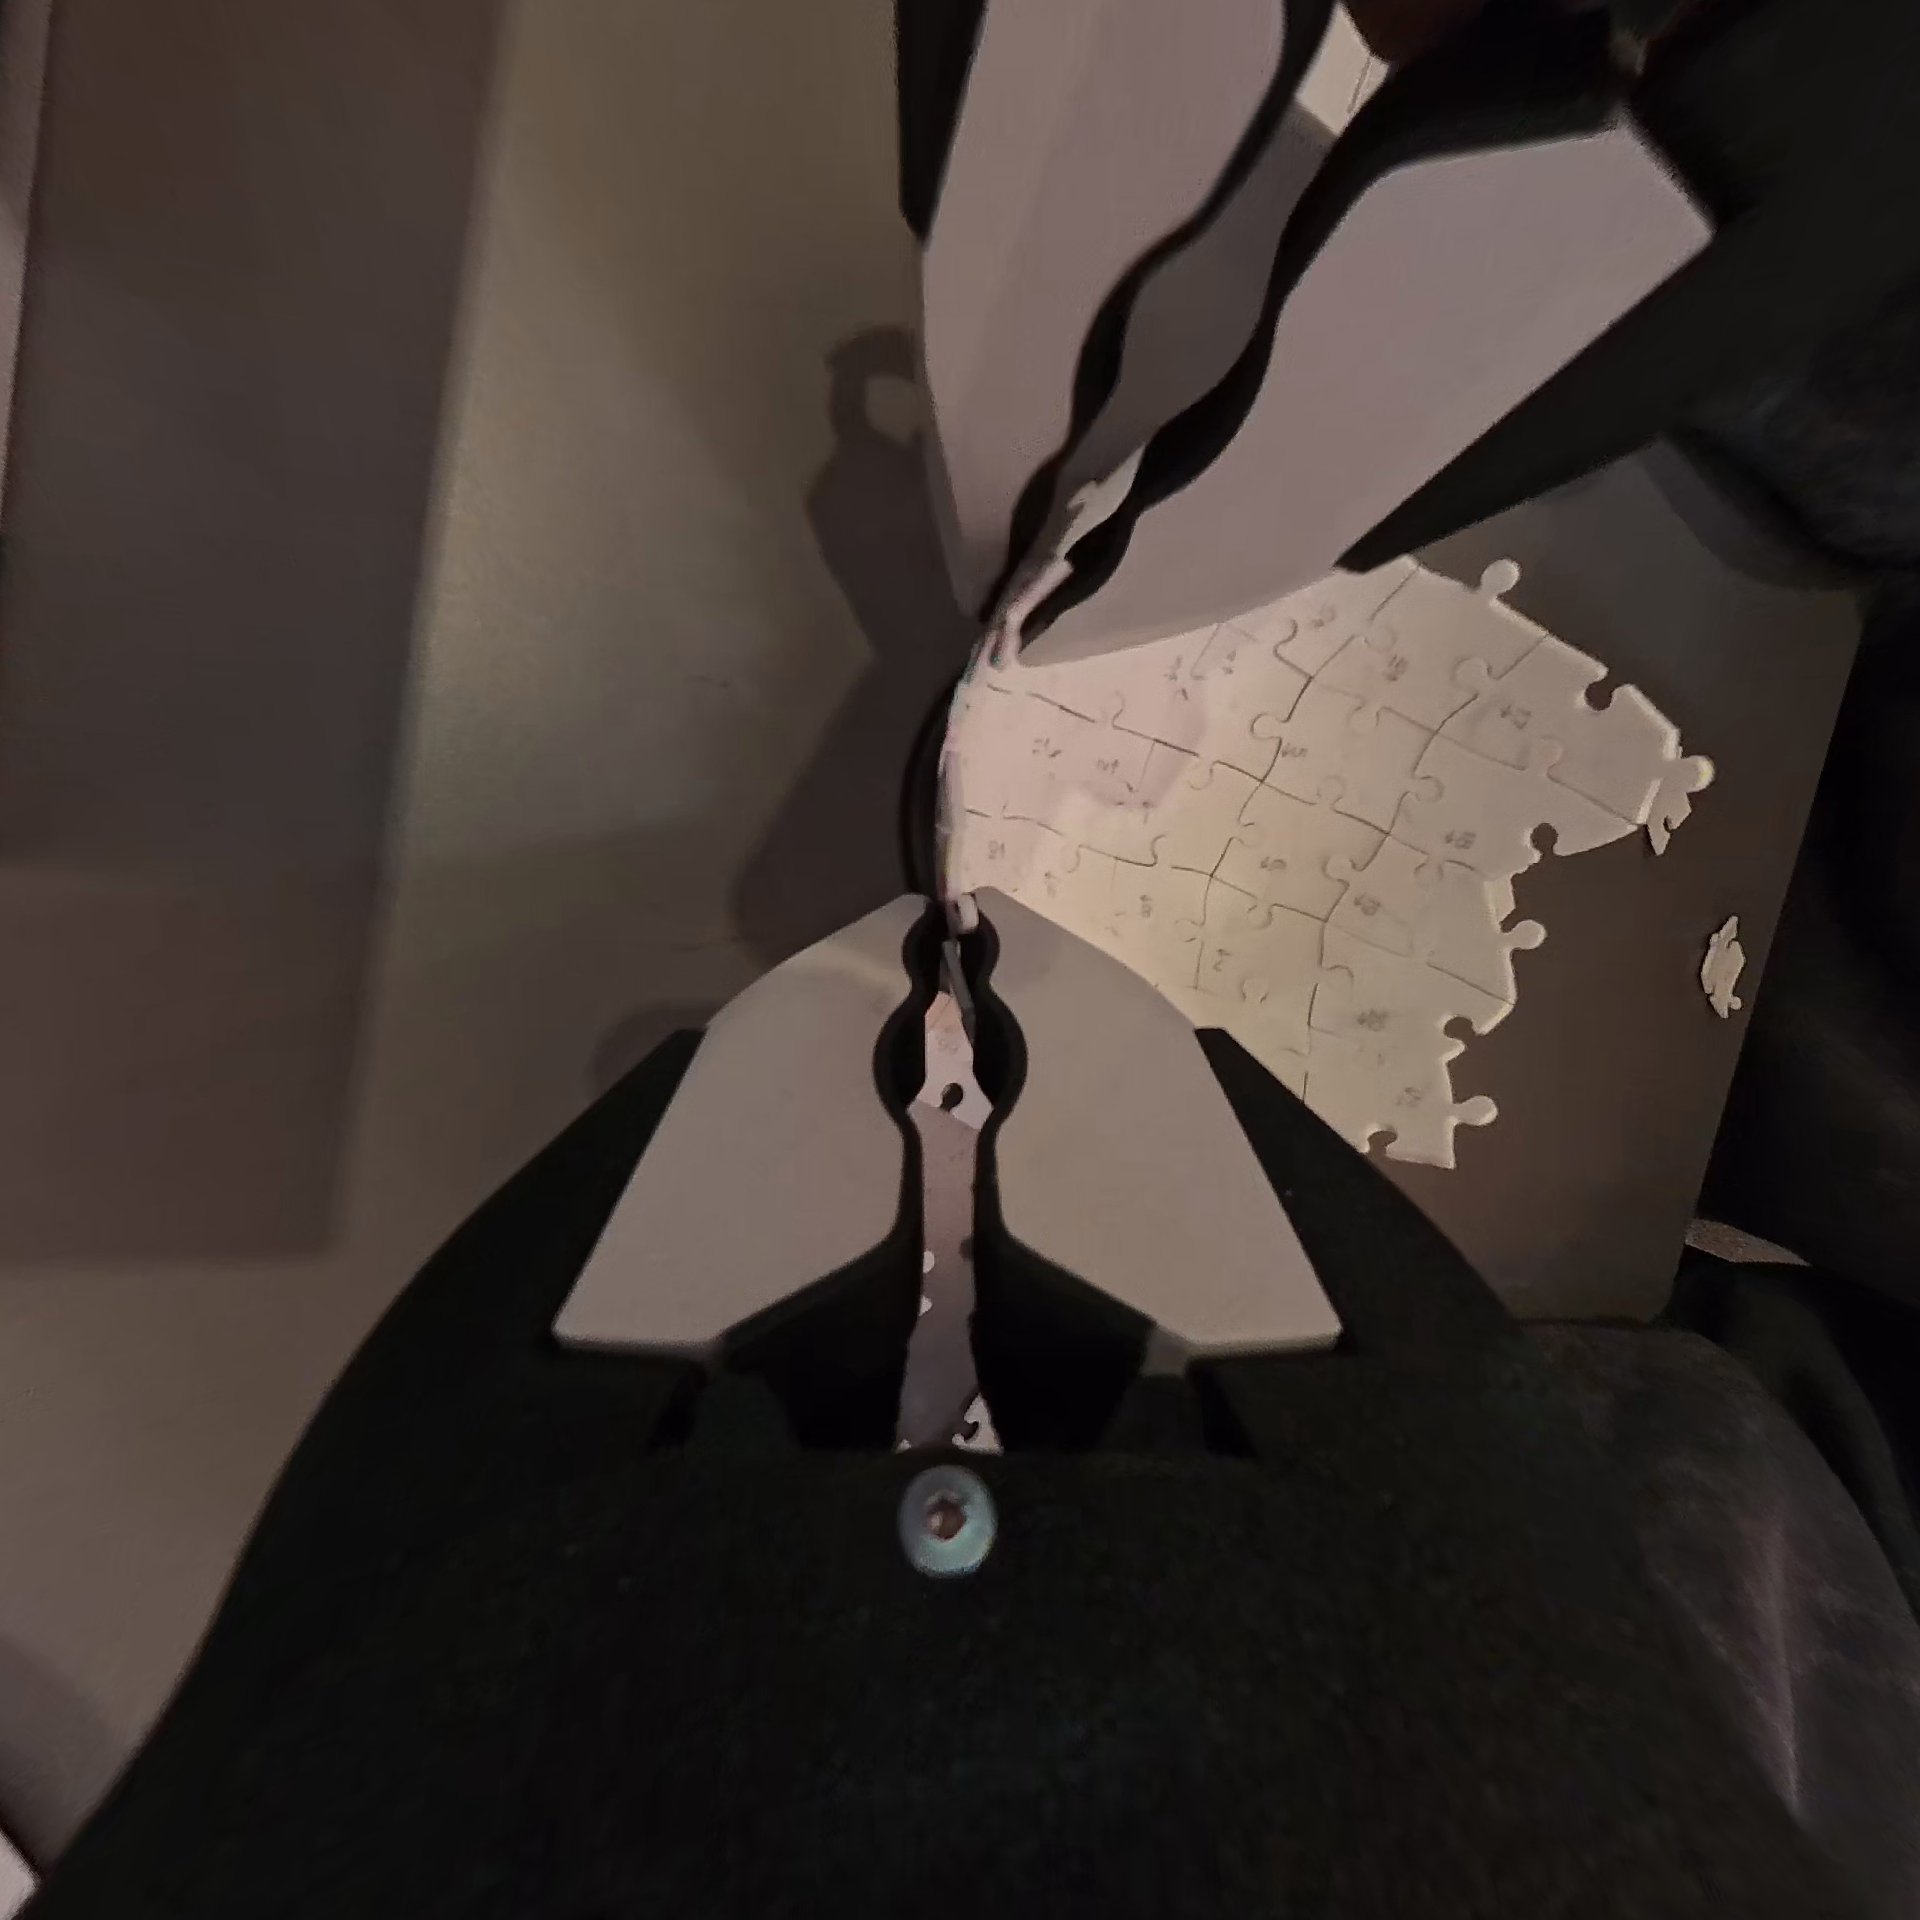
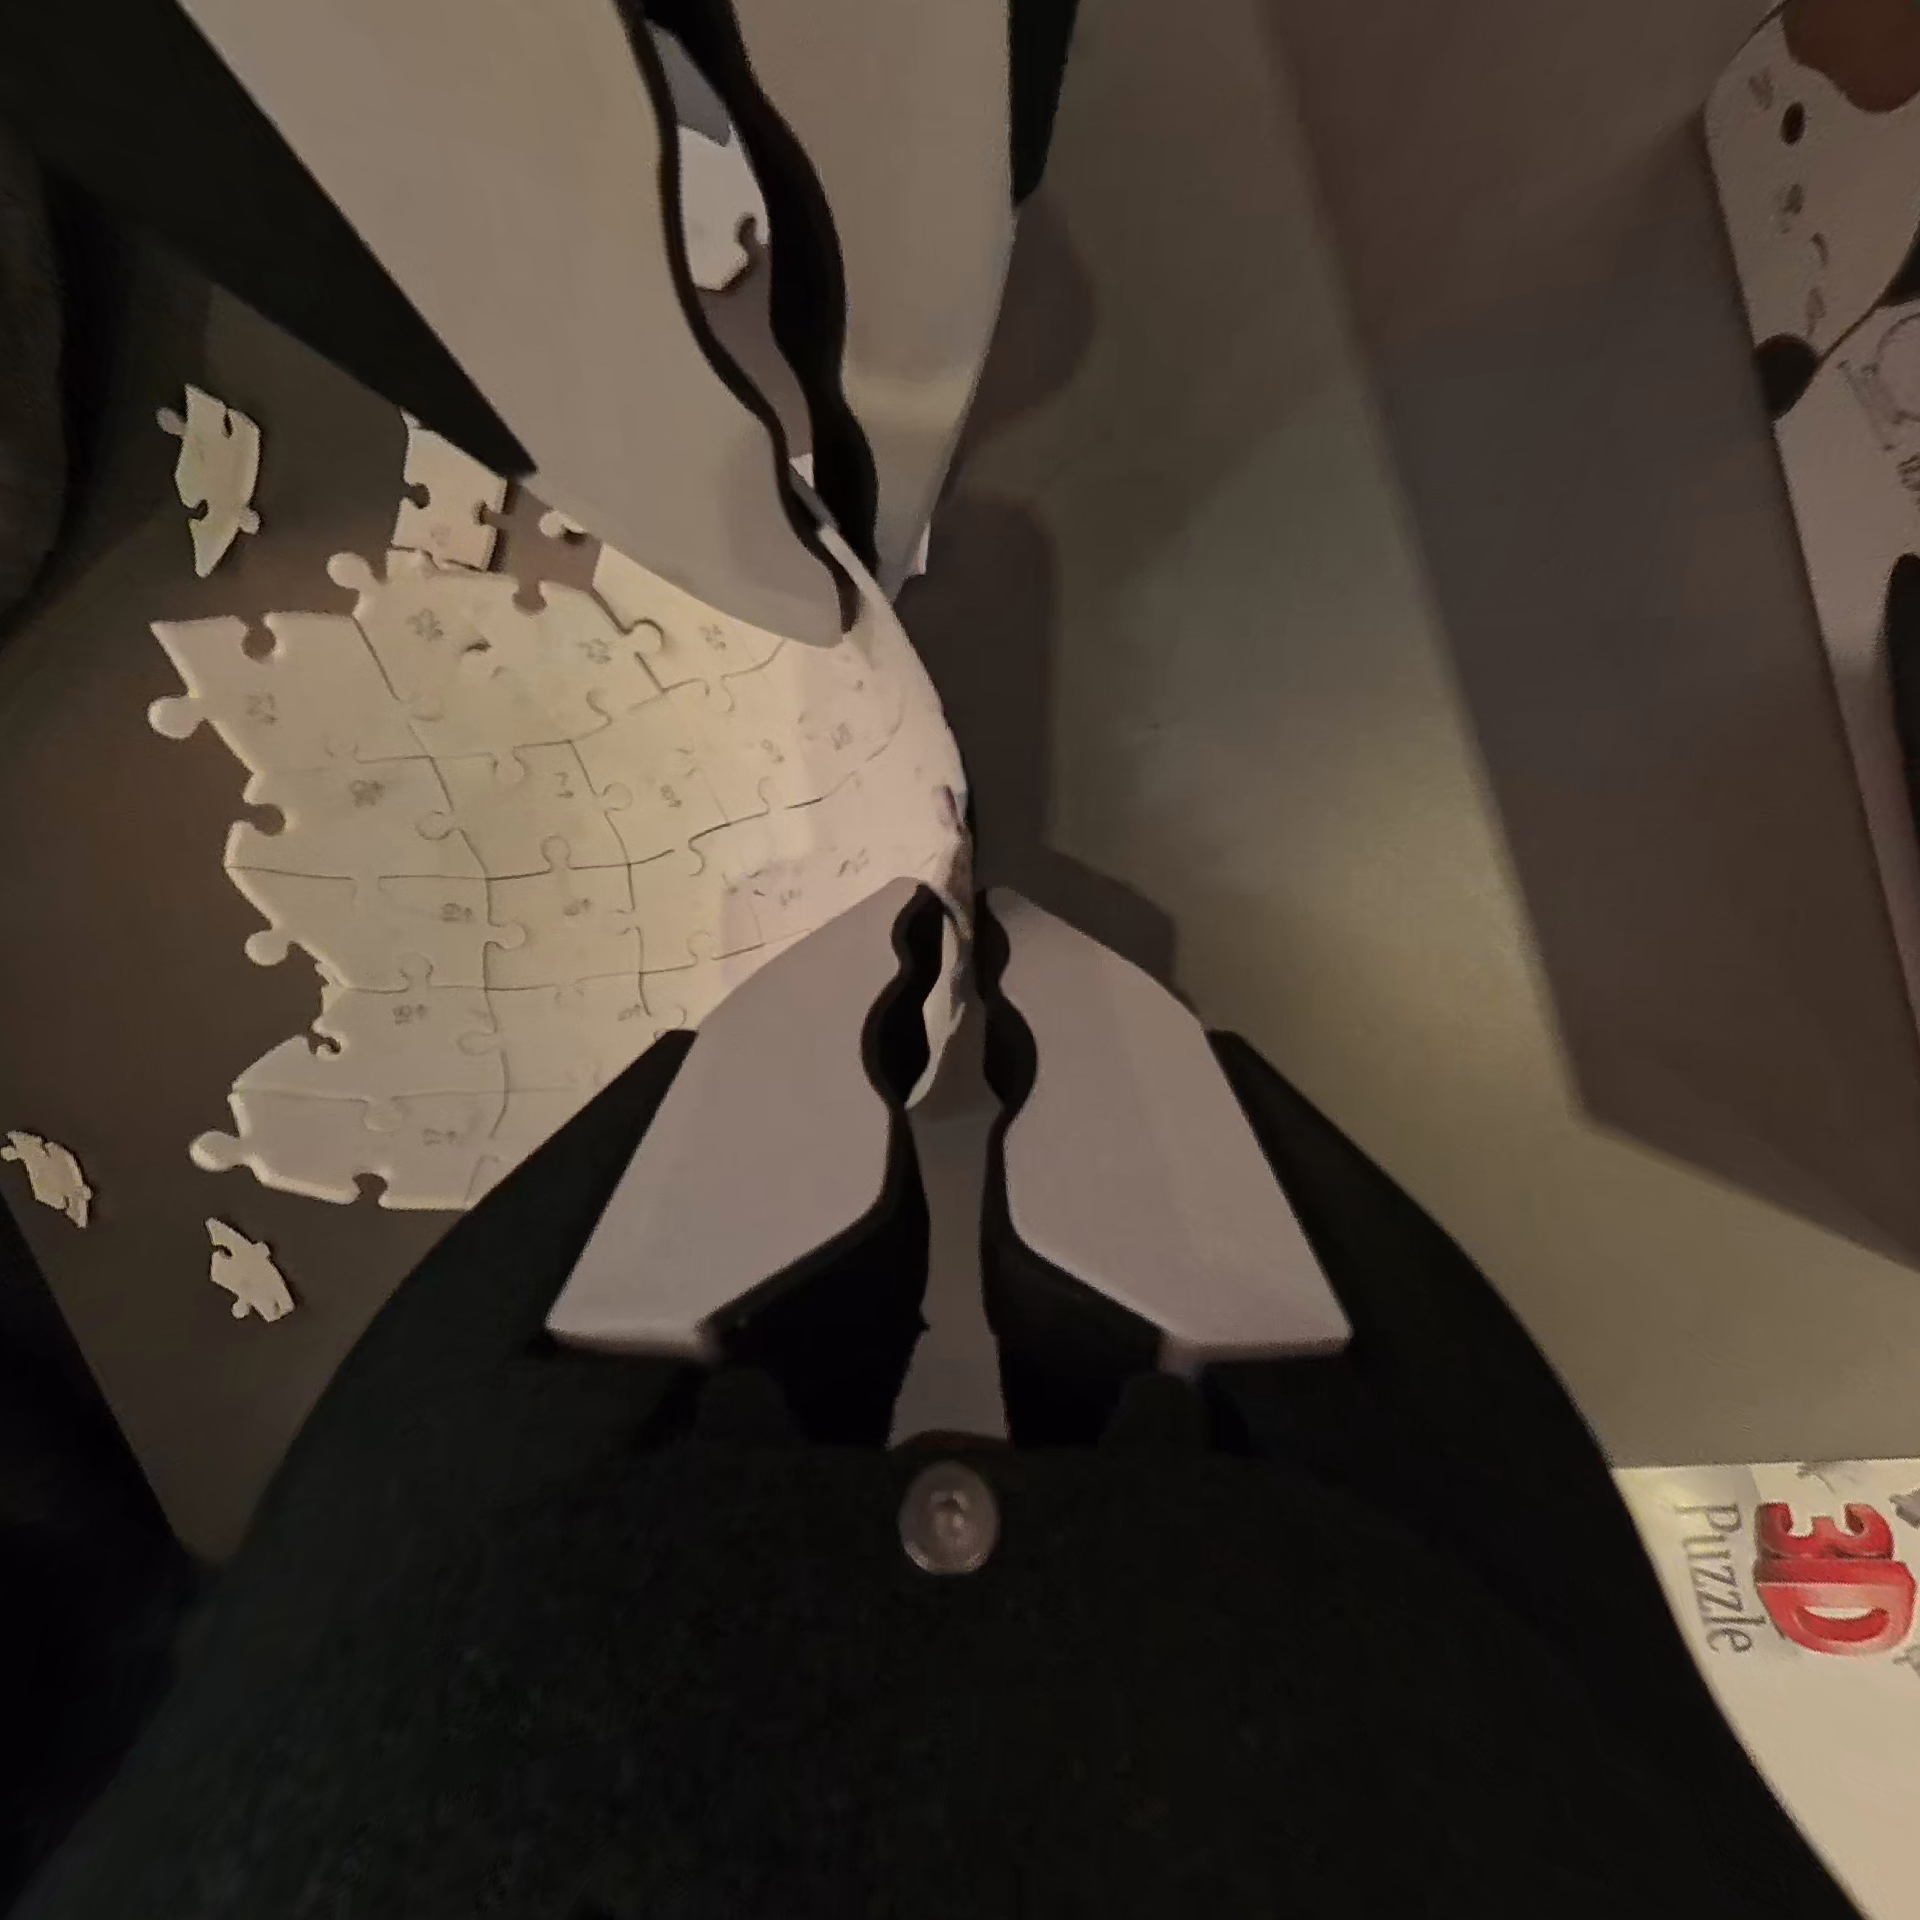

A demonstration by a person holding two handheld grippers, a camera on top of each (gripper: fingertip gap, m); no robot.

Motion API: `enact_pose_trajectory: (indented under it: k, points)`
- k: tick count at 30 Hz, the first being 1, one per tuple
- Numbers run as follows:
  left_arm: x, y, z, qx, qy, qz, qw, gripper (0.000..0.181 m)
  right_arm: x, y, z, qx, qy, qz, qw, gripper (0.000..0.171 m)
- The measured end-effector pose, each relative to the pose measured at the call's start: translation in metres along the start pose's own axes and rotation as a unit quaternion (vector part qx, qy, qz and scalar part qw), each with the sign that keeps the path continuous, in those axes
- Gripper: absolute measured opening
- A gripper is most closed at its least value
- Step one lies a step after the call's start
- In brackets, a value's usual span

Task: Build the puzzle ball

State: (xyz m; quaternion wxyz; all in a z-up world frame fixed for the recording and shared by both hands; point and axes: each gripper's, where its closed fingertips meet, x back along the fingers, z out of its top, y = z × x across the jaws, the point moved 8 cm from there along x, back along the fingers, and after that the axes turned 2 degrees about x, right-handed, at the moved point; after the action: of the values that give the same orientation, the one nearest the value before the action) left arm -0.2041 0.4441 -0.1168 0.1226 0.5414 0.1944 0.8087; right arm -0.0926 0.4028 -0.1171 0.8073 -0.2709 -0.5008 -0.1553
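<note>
The partly built puzzle ball (image 1: 1299,831) is a curved white shell of joined, numbered pieces, seen from its inner side and held up in the air. My left gripper (image 1: 951,920) is shut on the shell's lower edge. My right gripper (image 1: 1013,634) comes in from above and grips the same rim a little farther along. In the right wrist view the shell (image 2: 540,831) lies to the left, my right gripper (image 2: 956,904) is shut on its rim, and my left gripper (image 2: 862,592) pinches the rim from above. The shell's printed outer side is hidden.
Loose white pieces lie on the dark surface below: one beside the shell (image 1: 1725,966) and several in the right wrist view (image 2: 213,483) (image 2: 47,1174) (image 2: 249,1268). The puzzle's box (image 2: 1766,1558) is at the lower right. A pale wall stands behind. One gripper's finger ends stand about 5 cm off the other's.
</note>
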Motion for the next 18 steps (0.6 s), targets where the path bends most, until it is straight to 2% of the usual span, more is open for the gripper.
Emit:
enact_pose_trajectory:
  k: [11,12,14,15,18]
  points:
    - [0.0002,-0.0002,-0.0007,0.005,-0.002,0.002,1.0,0.003,-0.0003,0.003,-0.0004,-0.005,0.012,0.012,1.0,0.004]
    - [0.0003,-0.0006,-0.001,0.008,-0.002,0.001,1.0,0.003,-0.0004,0.0036,-0.0004,-0.002,0.017,0.008,1.0,0.006]
    - [0.0006,-0.0002,-0.0013,0.007,-0.002,0.0,1.0,0.003,0.0015,0.0039,0.0003,-0.005,0.025,0.002,1.0,0.024]
    - [0.0005,-0.0001,-0.0013,0.007,-0.002,0.0,1.0,0.003,0.0031,0.0031,0.0018,-0.004,0.035,0.003,0.999,0.025]
    - [0.0003,0.0005,-0.0009,0.006,-0.003,0.0,1.0,0.003,0.0043,0.0025,0.0046,-0.001,0.047,0.003,0.999,0.017]
